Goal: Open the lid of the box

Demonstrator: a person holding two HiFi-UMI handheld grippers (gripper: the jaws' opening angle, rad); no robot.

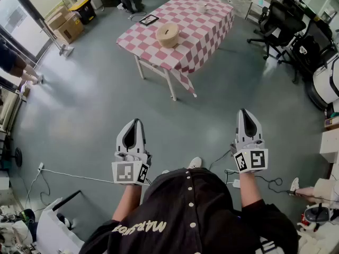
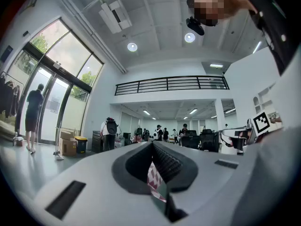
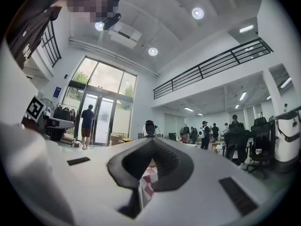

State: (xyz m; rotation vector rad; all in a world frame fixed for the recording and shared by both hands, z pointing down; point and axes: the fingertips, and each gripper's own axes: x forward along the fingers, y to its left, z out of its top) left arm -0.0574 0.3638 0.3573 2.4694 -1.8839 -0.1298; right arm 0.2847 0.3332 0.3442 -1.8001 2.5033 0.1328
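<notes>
The box point(image 1: 168, 34) is round and tan, its lid on, standing on a table point(image 1: 206, 30) covered with a red-and-white checked cloth, far ahead across the grey floor. Both grippers are held in the air near my body, well short of the table. My left gripper point(image 1: 136, 121) points forward with its jaws together and nothing between them. My right gripper point(image 1: 244, 111) is likewise shut and empty. In the left gripper view the left gripper point(image 2: 152, 144) shows closed tips with a sliver of the checked cloth behind; the right gripper view shows the same of the right gripper point(image 3: 153, 141).
A black tablet point(image 1: 149, 19) and a small pale object point(image 1: 202, 7) also lie on the table. Office chairs point(image 1: 280, 20) crowd the right side. Cardboard boxes point(image 1: 62, 25) and a yellow-lidded bin point(image 1: 83, 7) stand at the far left. A cable point(image 1: 69, 176) crosses the floor.
</notes>
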